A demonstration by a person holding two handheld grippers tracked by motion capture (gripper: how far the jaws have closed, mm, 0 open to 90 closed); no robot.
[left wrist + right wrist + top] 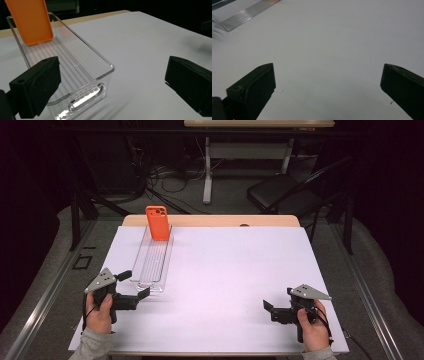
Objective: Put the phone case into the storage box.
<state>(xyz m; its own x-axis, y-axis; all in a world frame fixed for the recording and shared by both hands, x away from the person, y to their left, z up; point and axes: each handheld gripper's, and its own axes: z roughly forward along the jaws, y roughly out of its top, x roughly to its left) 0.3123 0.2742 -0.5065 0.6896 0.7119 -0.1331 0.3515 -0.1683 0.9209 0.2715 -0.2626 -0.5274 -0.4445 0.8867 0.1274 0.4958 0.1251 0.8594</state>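
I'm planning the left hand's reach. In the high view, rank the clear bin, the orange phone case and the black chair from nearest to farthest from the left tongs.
1. The clear bin: its near end is just beside the left tongs.
2. The orange phone case: propped upright at the bin's far end.
3. The black chair: on the floor beyond the table, far right.

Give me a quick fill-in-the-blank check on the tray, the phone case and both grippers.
The phone case leaning in the tray is ____ in colour.
The clear tray holds the case at its ____ end, away from the person.
The left gripper is ____, its fingers wide apart near the tray's near end.
The right gripper grips ____.

Missing words: orange; far; open; nothing
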